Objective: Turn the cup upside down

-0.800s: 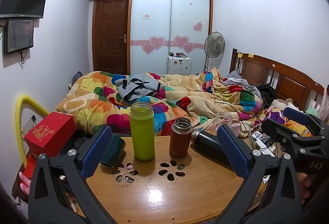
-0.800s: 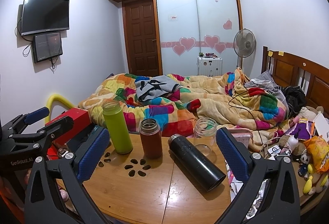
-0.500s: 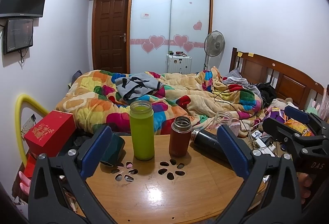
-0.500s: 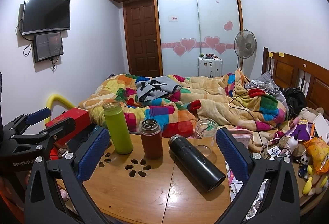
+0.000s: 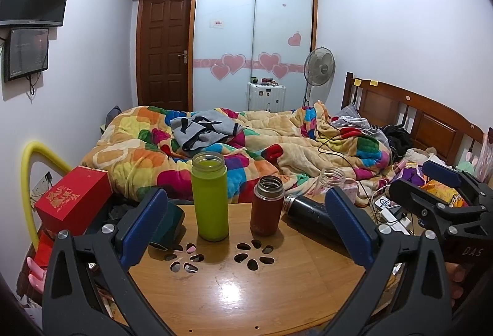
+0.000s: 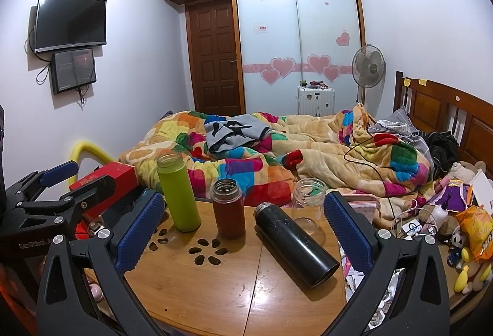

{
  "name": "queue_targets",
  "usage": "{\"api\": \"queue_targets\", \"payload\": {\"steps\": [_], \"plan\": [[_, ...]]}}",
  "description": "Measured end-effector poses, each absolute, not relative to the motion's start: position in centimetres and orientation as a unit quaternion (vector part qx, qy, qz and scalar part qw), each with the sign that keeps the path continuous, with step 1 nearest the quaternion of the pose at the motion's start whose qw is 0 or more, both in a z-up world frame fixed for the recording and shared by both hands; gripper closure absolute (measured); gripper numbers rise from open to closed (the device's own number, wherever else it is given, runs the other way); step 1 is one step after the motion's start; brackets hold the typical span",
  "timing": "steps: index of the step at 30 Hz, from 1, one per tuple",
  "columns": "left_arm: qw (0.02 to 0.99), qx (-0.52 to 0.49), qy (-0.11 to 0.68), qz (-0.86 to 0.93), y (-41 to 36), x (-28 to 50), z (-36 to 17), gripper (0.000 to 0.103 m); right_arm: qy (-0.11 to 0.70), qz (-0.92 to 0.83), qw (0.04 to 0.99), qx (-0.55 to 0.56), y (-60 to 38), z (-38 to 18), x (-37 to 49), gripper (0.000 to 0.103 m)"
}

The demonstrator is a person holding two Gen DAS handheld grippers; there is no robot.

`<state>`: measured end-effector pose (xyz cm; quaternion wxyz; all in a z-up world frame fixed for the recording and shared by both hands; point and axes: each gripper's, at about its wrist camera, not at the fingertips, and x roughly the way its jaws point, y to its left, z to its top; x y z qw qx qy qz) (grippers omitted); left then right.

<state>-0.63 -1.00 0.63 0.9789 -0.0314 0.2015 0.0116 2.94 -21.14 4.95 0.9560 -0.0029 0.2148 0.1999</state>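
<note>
Several cups stand on a round wooden table (image 5: pixel 240 293) (image 6: pixel 215 289). A green bottle (image 5: pixel 210 196) (image 6: pixel 178 191) and a brown bottle (image 5: pixel 266 205) (image 6: pixel 228 208) stand upright with open mouths. A black flask (image 6: pixel 294 242) (image 5: pixel 311 214) lies on its side. A clear glass jar (image 6: pixel 308 199) (image 5: pixel 332 179) stands upright at the far edge. A dark teal cup (image 5: pixel 168 223) lies behind my left finger. My left gripper (image 5: pixel 246 228) is open and empty, short of the bottles. My right gripper (image 6: pixel 243 231) is open and empty, short of the brown bottle and black flask.
A red box (image 5: pixel 74 200) (image 6: pixel 104 179) sits left of the table by a yellow tube (image 5: pixel 27 182). A bed with a colourful blanket (image 5: pixel 246 151) lies behind. Toys, cables and a snack bag (image 6: pixel 471 228) crowd the right side.
Both views have shifted only slightly; the grippers stay open and the cups have not moved.
</note>
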Motion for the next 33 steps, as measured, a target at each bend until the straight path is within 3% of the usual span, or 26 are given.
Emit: {"api": "queue_targets", "payload": {"steps": [13, 22, 26, 33], "plan": [[0.975, -0.032, 0.219, -0.013, -1.7, 1.8, -0.7, 0.000, 0.225, 0.200, 0.954, 0.013, -21.3, 3.7, 4.0, 0.000], [0.949, -0.065, 0.302, -0.059, -2.9, 10.0, -5.9, 0.000, 0.261, 0.172, 0.949, 0.035, -24.0, 0.1, 7.3, 0.000], [0.936, -0.071, 0.337, -0.073, -4.1, 13.7, -8.7, 0.019, 0.280, 0.162, 0.946, 0.037, -25.0, -1.8, 8.5, 0.000], [0.927, -0.077, 0.366, -0.020, -4.7, 19.2, -13.1, 0.020, 0.308, 0.158, 0.937, 0.034, -26.1, -4.6, 10.1, 0.000]]}}
